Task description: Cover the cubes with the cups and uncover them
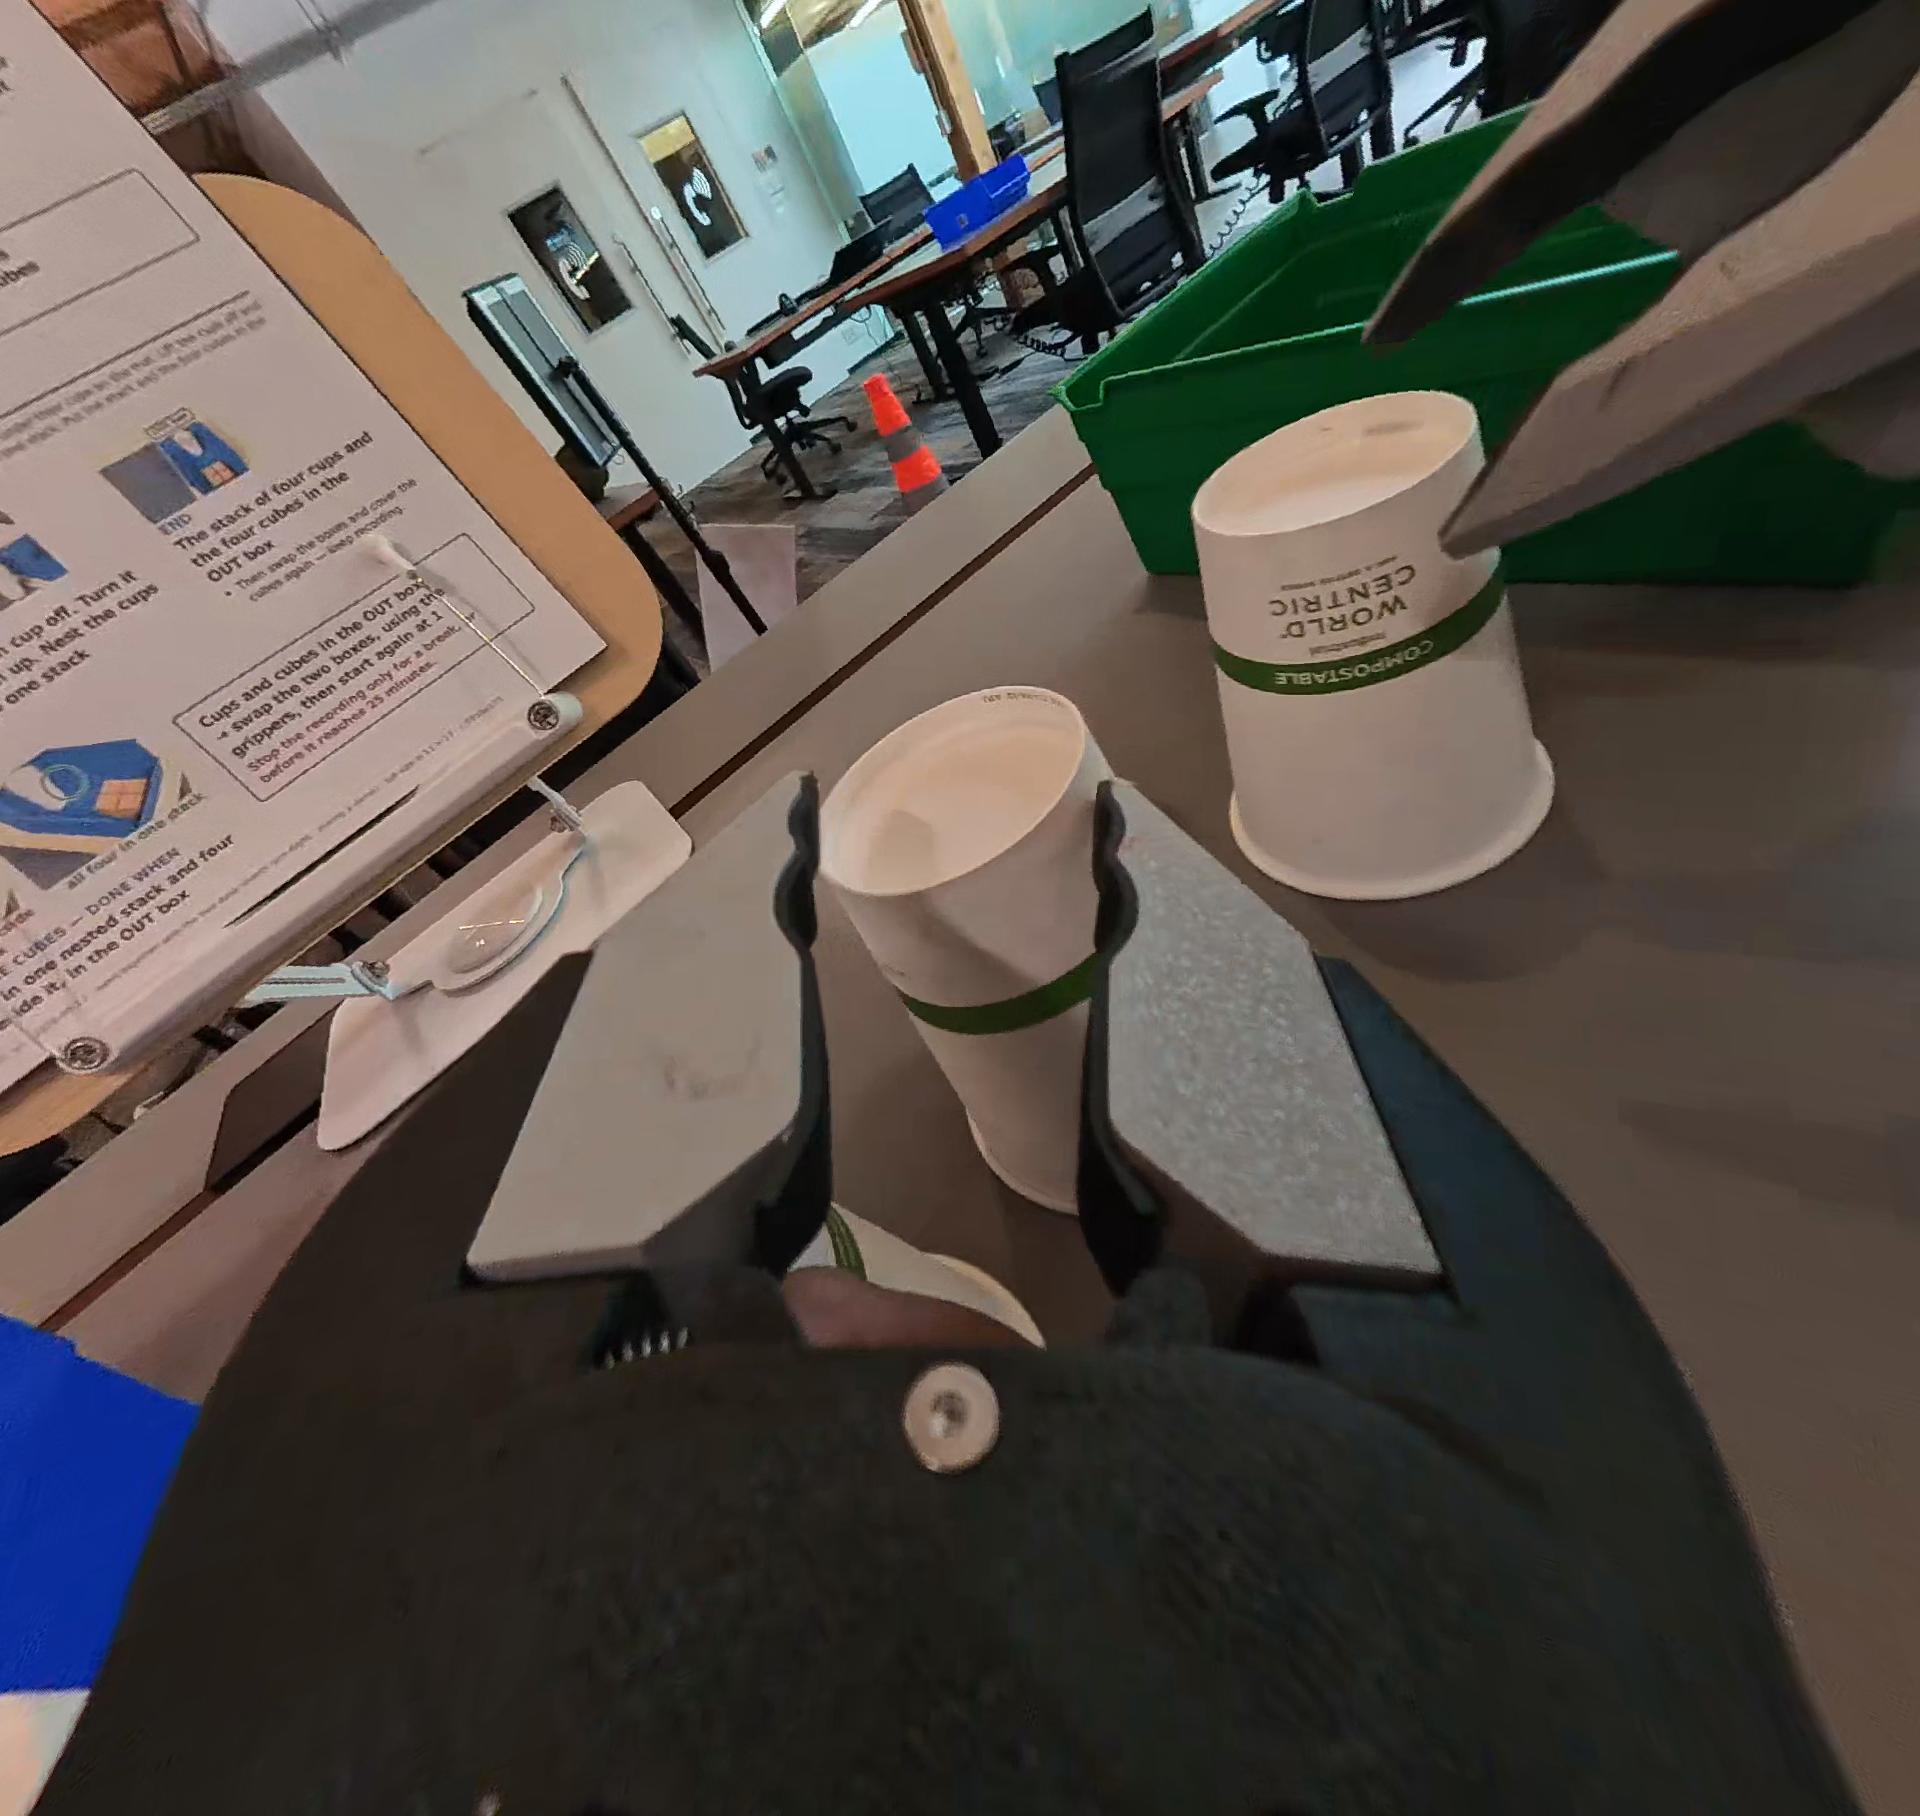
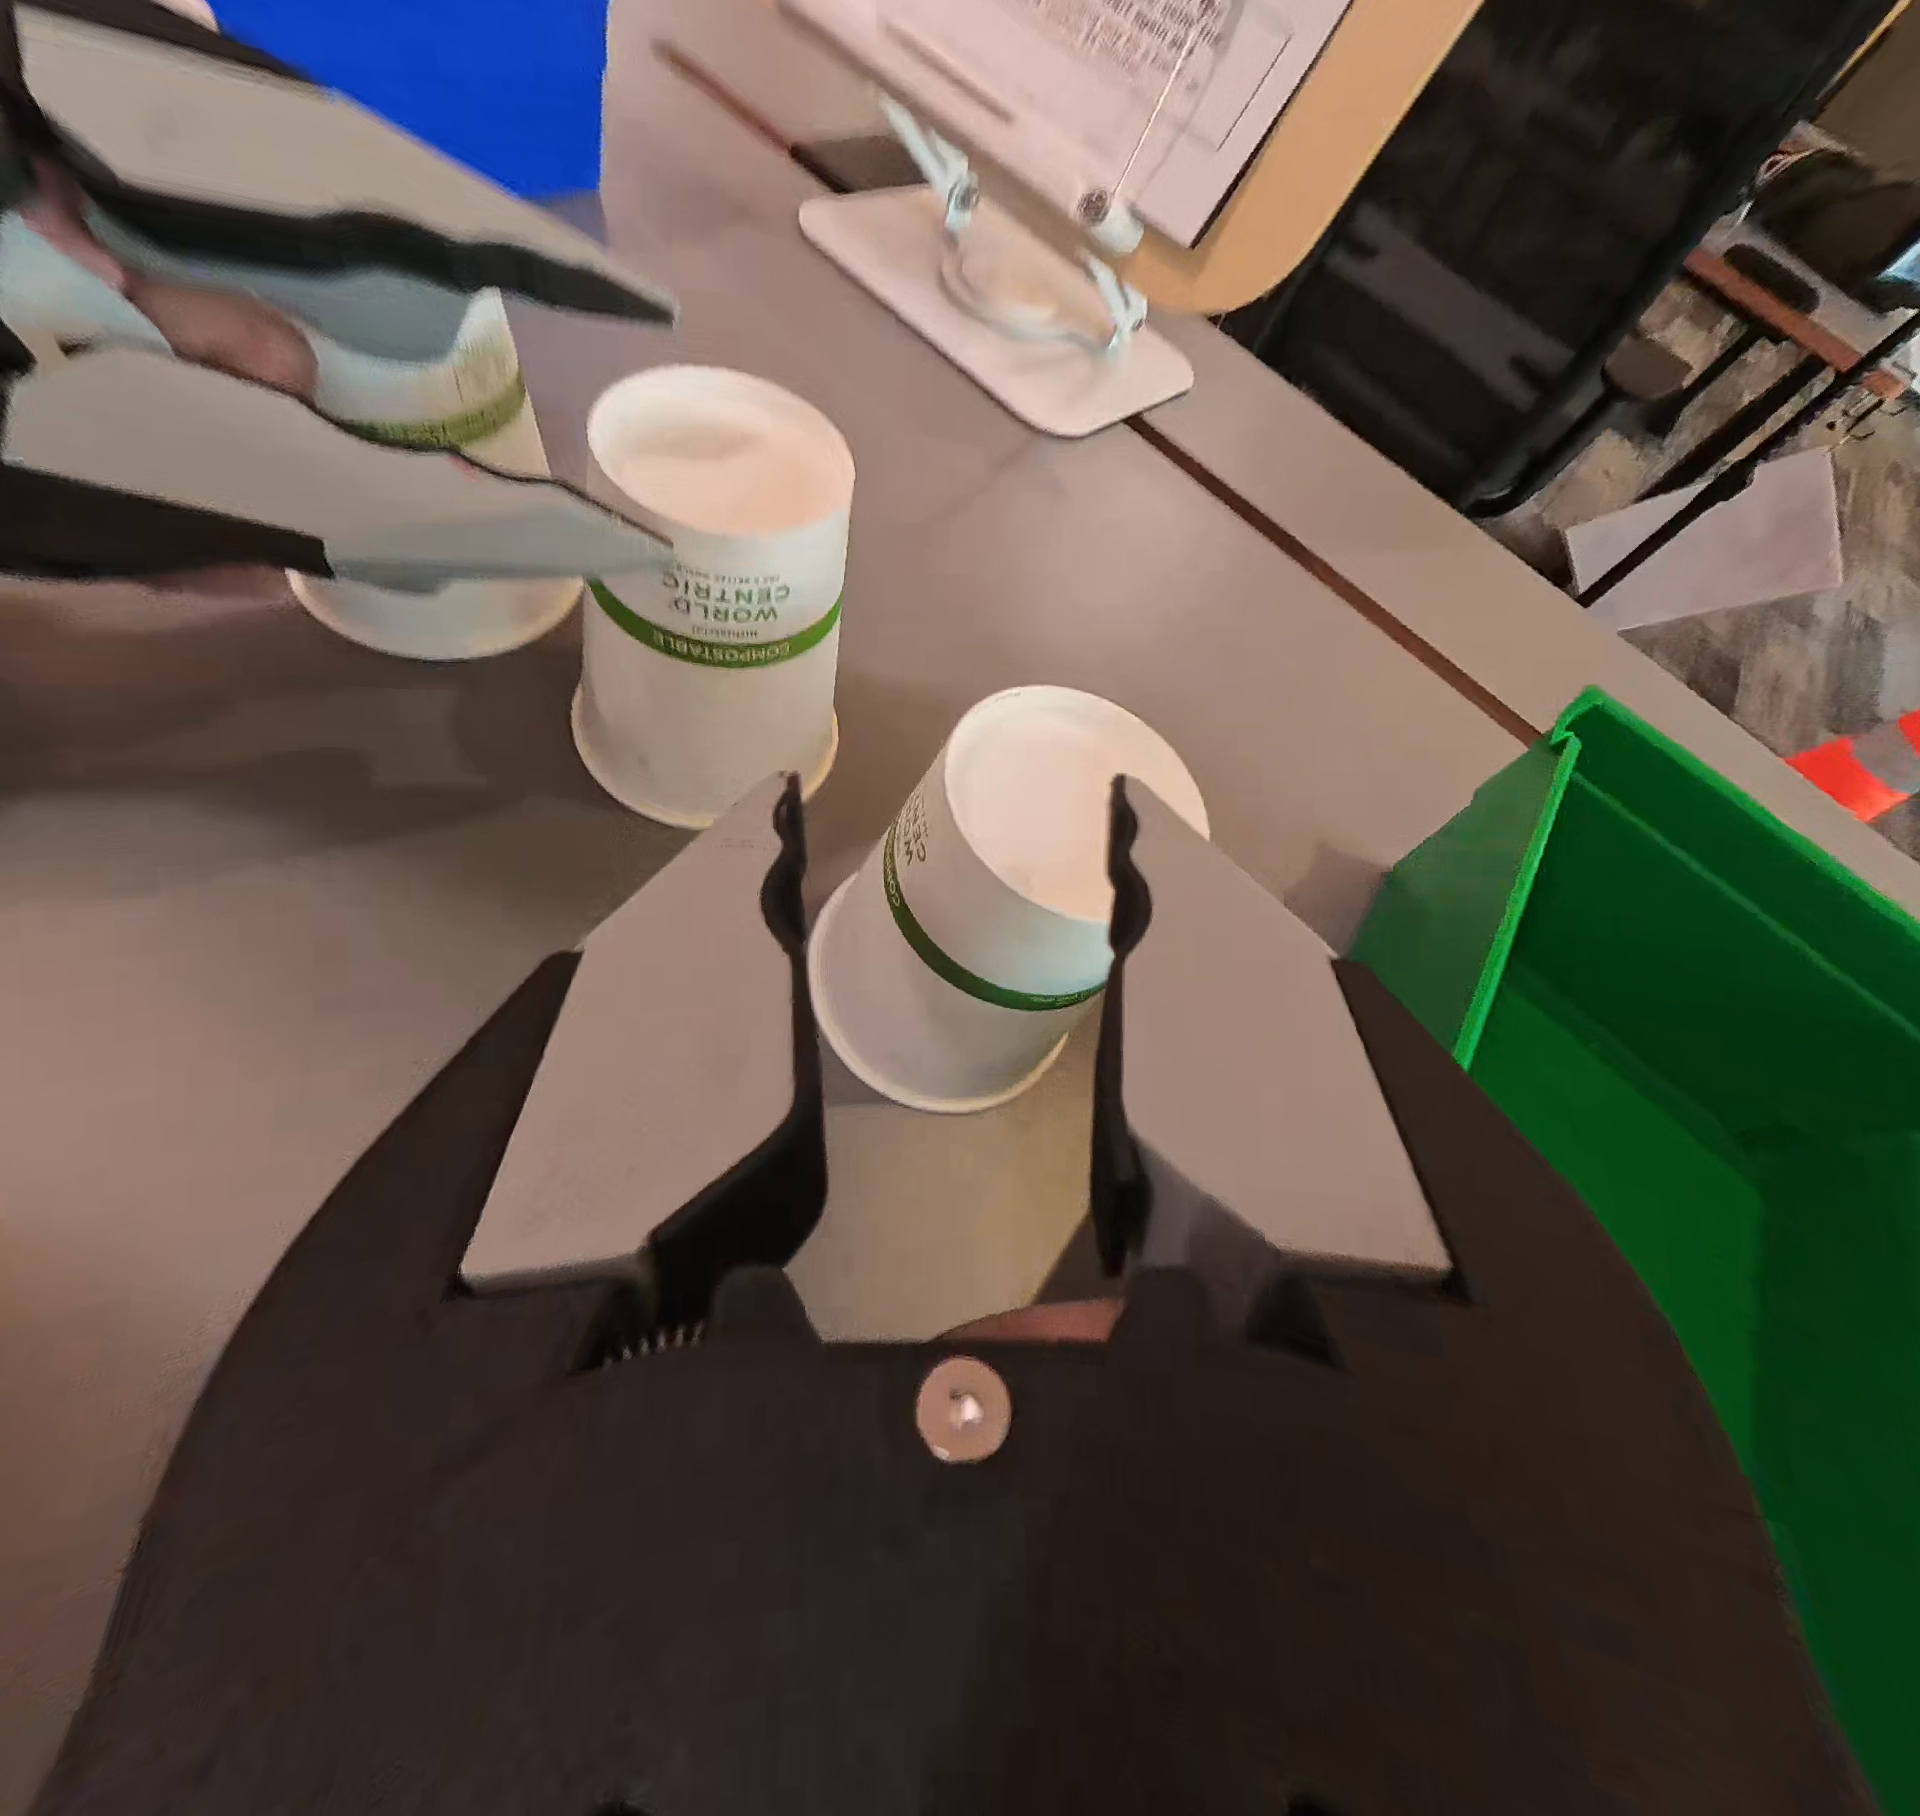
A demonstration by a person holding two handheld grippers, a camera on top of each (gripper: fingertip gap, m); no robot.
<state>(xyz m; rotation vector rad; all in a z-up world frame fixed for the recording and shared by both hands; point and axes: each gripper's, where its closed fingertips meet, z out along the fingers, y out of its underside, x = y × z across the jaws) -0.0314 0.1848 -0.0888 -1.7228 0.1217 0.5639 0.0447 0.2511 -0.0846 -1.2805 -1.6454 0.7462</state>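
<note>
Cups, three in view, all stand mouth-down on the grey table [image 2: 1039, 540]; no cube shows, so each is presumably hidden under a cup. Judged from this, the covering half looks done and the uncovering half is only starting.

Nearest, the left gripper [image 1: 956, 810] has its fingers closed on the narrow upper end of the left cup [image 1: 966, 935], a white paper cup with a green band, both pads lying against its wall. Whether its rim has left the table cannot be told.

The right gripper [image 2: 951, 800] straddles the right cup [image 2: 997, 935] with fingers spread. A strip of table shows between its left pad [image 2: 790, 883] and the cup wall, so this cup seems not yet gripped, though the wide-angle view is a poor judge of that.

A third cup [image 2: 416, 384] stands under the left gripper's body, untouched.

Farther off, the green bin [image 2: 1662, 935] lies beside the right cup, the blue bin [image 2: 416, 31] is at the far left, and an instruction sheet [image 1: 260, 519] stands on its holder.

Left to do: lift all three cups to bare the cubes.
</note>
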